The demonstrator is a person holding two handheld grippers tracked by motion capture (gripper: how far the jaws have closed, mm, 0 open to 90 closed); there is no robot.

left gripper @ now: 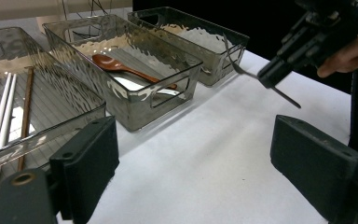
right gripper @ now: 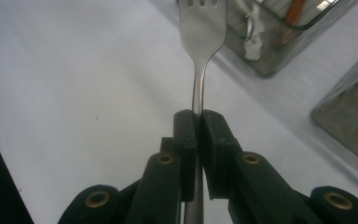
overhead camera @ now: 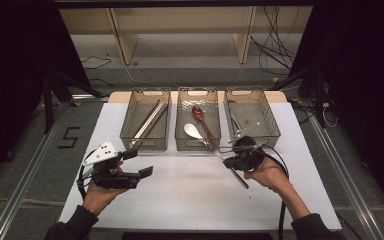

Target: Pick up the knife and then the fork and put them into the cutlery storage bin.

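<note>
Right tongs point(right gripper: 198, 122) are squeezed tight on a fork point(right gripper: 203, 28) — the thin neck of the fork sits between the two black jaws, and its prongs stick out in front. Holding it by the neck probably keeps it from tipping. In the high view the fork point(overhead camera: 237, 175) hangs over the bench point(overhead camera: 190, 200), near the front of the right tray point(overhead camera: 275, 127), which looks like the place for forks.

Left tongs point(overhead camera: 141, 162) are wide apart and hold nothing. They wait over the left part of the bench, near its front edge.

Three see-through trays stand in a row along the back edge of the bench. The left tray point(overhead camera: 125, 130) holds chopsticks point(overhead camera: 150, 120). The middle tray point(overhead camera: 180, 142) holds a brown spoon point(overhead camera: 198, 115) and a white spoon point(overhead camera: 192, 131) — so each kind seems to get its own tray.

White covering lies flat over the bench top. Behind it are a pale wooden shelf point(overhead camera: 180, 25), loose cables point(overhead camera: 275, 45) and dark stands, and a "5" point(overhead camera: 69, 137) is marked on the floor at the left.
</note>
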